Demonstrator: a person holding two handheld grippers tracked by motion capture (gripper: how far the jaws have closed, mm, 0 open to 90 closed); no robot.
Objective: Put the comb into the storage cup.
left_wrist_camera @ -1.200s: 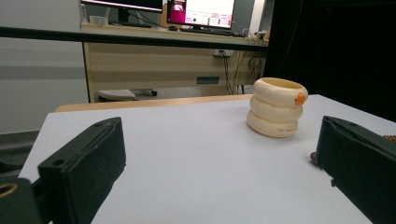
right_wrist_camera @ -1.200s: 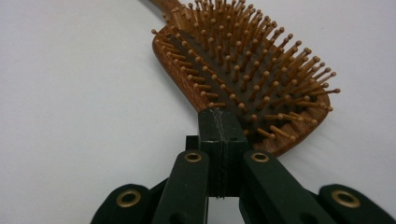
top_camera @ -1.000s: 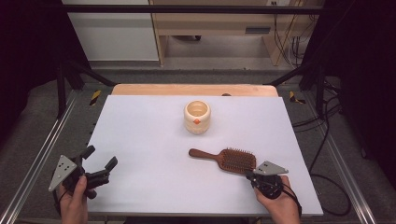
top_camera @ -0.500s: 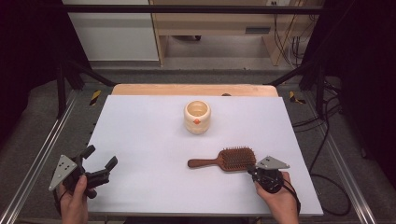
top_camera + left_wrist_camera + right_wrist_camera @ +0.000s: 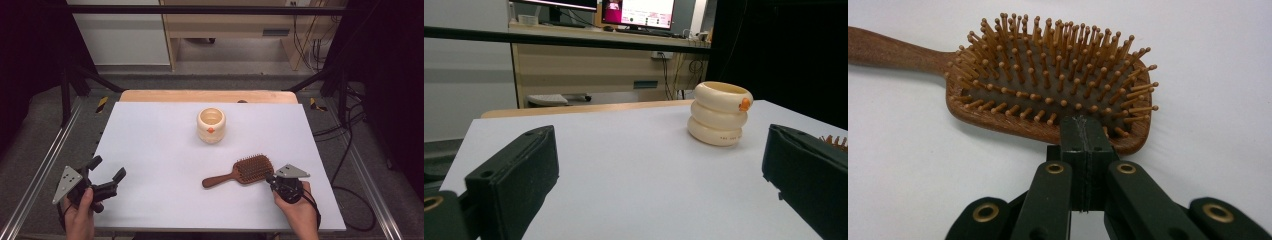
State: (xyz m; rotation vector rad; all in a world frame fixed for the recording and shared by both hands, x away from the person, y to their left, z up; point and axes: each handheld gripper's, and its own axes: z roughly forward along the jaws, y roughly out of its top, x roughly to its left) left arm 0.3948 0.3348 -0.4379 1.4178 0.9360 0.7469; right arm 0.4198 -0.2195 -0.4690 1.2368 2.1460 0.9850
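Observation:
A brown wooden paddle hairbrush (image 5: 250,170) lies bristles up on the white table (image 5: 160,145), right of centre, with its handle pointing left and slightly toward me. My right gripper (image 5: 271,178) is shut, and its joined tips touch the near right rim of the brush head (image 5: 1048,75); in the right gripper view the right gripper (image 5: 1082,132) grips nothing. A cream ringed cup (image 5: 211,125) with an orange dot stands upright at mid table. My left gripper (image 5: 107,167) is open at the front left corner, nothing between its jaws; the left gripper view puts the cup (image 5: 720,114) ahead and to the right.
A wooden board (image 5: 207,96) lies along the table's far edge. Metal frame rails (image 5: 45,165) flank both sides. Cables (image 5: 350,125) trail on the floor at the right. A wide stretch of bare table separates the left gripper from the cup and brush.
The hairbrush has pivoted: its handle end swung toward the near edge while the right gripper nudged the head's corner. The left gripper and cup stayed put.

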